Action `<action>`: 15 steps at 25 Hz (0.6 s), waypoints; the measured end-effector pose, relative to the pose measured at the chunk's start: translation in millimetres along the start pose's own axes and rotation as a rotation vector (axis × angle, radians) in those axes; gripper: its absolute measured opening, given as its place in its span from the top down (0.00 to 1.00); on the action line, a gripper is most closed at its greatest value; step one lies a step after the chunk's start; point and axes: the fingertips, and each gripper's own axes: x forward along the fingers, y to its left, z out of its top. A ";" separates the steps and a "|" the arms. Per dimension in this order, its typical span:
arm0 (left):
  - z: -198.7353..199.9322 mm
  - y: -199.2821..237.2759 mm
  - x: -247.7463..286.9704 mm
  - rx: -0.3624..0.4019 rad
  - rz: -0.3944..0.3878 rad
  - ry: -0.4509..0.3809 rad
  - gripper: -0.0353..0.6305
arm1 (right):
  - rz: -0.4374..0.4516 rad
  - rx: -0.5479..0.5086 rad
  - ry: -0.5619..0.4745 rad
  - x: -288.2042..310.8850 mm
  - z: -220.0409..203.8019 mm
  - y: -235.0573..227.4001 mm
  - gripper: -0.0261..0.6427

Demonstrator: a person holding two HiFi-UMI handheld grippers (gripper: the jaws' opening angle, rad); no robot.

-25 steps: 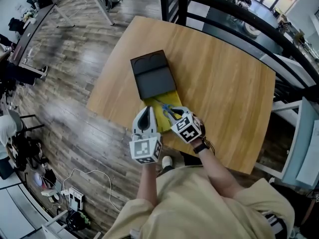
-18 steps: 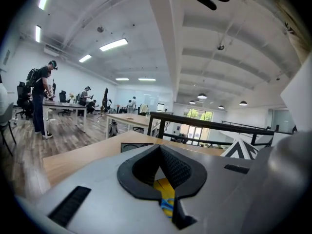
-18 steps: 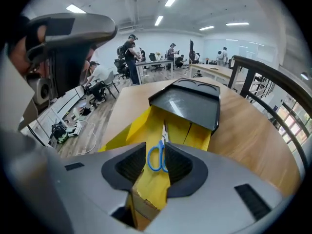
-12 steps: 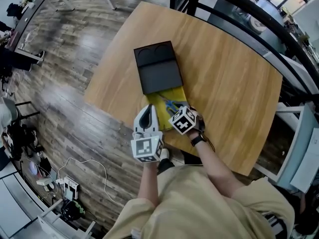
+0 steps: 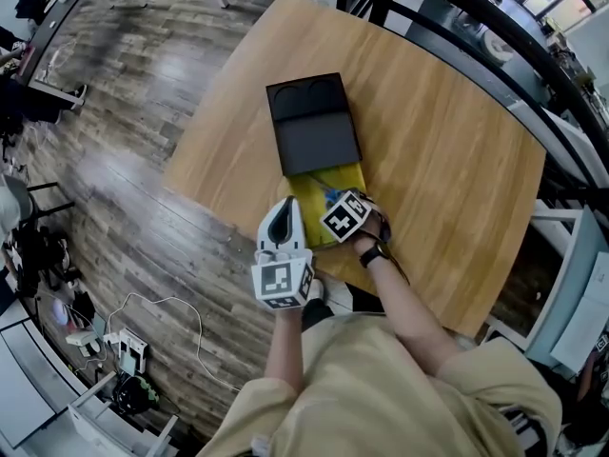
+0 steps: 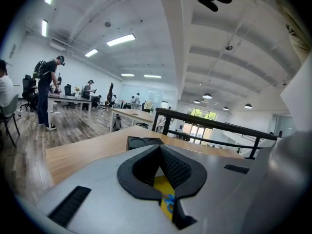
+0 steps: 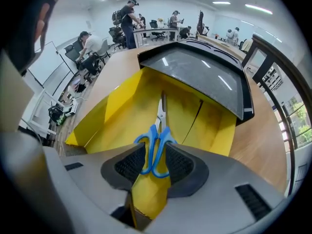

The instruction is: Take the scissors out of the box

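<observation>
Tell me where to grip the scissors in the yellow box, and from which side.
I'd grip the blue handles of the scissors, coming from above at the near end: they lie flat in the yellow box, blades pointing toward the black lid. The right gripper, jaws opening, straddles both loops.

The box (image 5: 314,131) is set near the middle of the table (image 5: 447,160), with its inner tray (image 5: 309,193) slid out toward the near edge. The scissors (image 7: 156,145) are laid in that tray, blades pointed toward the covered part of the box (handles nearest the person). Right now the handles are flanked by the jaws of the right gripper (image 7: 155,164), which are opening over the tray. The left gripper (image 5: 284,209) is held just left of the tray, at the table's near edge. A railing (image 5: 476,41) is seen behind the table.
</observation>
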 end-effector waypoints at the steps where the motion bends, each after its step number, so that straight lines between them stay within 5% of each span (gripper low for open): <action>1: 0.5 1.9 -1.5 -0.002 0.000 -0.001 0.94 | 0.005 -0.001 0.002 0.2 0.3 1.5 0.78; 8: 7.2 4.1 -12.5 -0.006 -0.017 -0.015 0.94 | -0.042 0.007 -0.040 -3.5 0.9 6.5 0.83; 15: 23.1 12.8 -35.0 -0.079 -0.003 -0.082 0.94 | -0.026 0.236 -0.241 -34.2 15.9 11.4 0.84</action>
